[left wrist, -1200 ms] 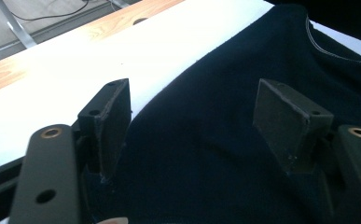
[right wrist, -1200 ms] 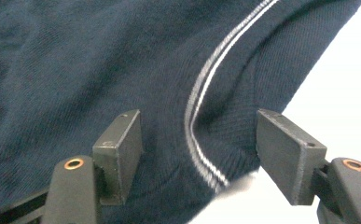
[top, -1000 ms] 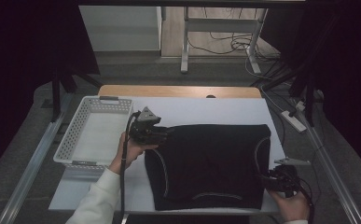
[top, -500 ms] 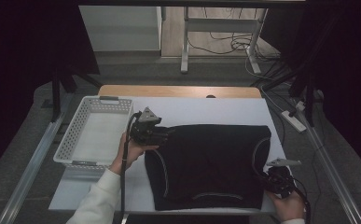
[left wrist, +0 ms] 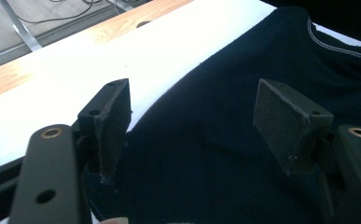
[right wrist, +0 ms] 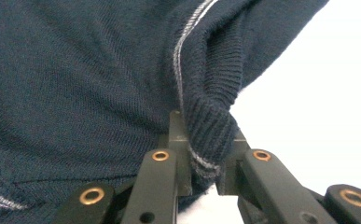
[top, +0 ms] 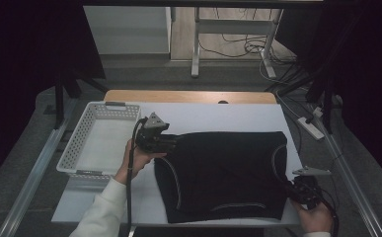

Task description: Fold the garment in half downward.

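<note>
A dark navy knit garment [top: 225, 175] with pale stripes lies folded on the white table top [top: 218, 116]. My left gripper [top: 171, 143] rests at the garment's far left corner, its jaws open and spread over the cloth [left wrist: 206, 154]. At the near right corner my right gripper [top: 292, 190] is shut on the garment's ribbed, striped edge [right wrist: 206, 135], which bunches up between the pads.
A white perforated basket [top: 82, 155] stands at the table's left side. A wooden strip [top: 188, 96] runs along the far edge. Cables and a power strip [top: 309, 126] lie on the floor to the right.
My right gripper has drawn toward the near right edge of the table, pulling the garment's corner with it. The left gripper has stayed in place, open.
</note>
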{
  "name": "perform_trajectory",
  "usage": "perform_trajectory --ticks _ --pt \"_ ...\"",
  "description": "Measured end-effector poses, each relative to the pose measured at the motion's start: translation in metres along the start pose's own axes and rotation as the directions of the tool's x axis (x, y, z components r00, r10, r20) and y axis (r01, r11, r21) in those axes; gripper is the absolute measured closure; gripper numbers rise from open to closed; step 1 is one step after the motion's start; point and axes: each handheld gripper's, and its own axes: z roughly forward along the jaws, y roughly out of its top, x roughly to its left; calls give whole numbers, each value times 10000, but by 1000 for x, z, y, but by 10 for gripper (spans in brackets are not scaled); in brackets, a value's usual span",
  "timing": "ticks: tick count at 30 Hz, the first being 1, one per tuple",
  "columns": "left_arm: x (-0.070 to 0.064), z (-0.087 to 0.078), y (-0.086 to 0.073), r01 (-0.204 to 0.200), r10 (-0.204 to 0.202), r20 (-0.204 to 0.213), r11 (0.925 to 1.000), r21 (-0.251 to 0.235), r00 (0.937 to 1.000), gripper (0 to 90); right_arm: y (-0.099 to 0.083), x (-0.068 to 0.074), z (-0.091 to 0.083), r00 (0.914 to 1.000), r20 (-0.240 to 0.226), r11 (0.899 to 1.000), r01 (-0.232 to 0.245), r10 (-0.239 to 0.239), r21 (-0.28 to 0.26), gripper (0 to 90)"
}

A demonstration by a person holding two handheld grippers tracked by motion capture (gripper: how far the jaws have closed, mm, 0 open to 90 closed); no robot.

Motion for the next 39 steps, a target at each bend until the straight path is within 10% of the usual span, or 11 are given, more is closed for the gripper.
perform_trajectory --ticks 4,12,28,39 --pt "0 1 0 3 -3 11 10000 23 10000 284 -1 -3 -1 9997 -230 10000 -70 68 -67 778" --pt "1 2 0 60 -59 -48 9999 92 10000 278 7 7 -17 9989 -468 9886 -160 91 -1499 378" --pt "2 5 -1 55 -60 175 9996 262 9998 206 23 61 -11 9495 -2251 9396 1427 -2188 -3112 319" --pt "3 6 -1 60 -67 221 9995 306 9997 198 27 77 -5 9327 -2464 9308 1787 -2635 -3188 307"
